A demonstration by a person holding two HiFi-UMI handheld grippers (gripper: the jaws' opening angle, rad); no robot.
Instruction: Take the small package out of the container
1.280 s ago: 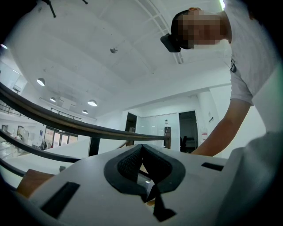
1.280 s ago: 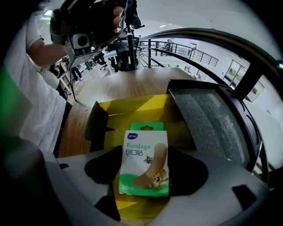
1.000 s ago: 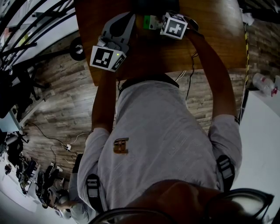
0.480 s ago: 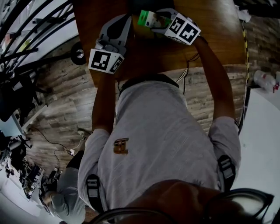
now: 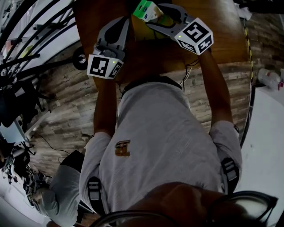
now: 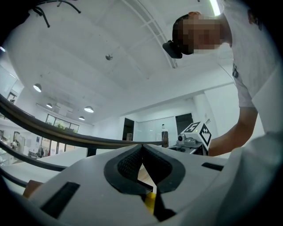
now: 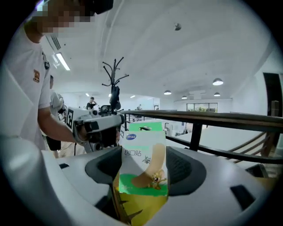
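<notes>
The small package [image 5: 145, 9], a white and green packet with a cartoon print, is held up over the far side of the wooden table [image 5: 222, 31]. My right gripper [image 5: 153, 14] is shut on it; in the right gripper view the package [image 7: 142, 161] stands upright between the pads of the right gripper [image 7: 143, 155]. My left gripper [image 5: 125, 21] rests just left of a tan box-like container [image 5: 146, 30], which the grippers mostly hide. In the left gripper view the left gripper [image 6: 141, 148] has its tips touching, with nothing seen between them.
The table's near edge runs just in front of the person's torso [image 5: 164, 146]. Cables [image 5: 191, 75] hang off that edge. A white surface with a bottle [image 5: 266, 81] lies at the right. Another person [image 5: 62, 197] is at the lower left on the wood floor.
My right gripper has raised the package and carried it farther across the table and a little left. Its marker cube has swung right. The left gripper has barely shifted.
</notes>
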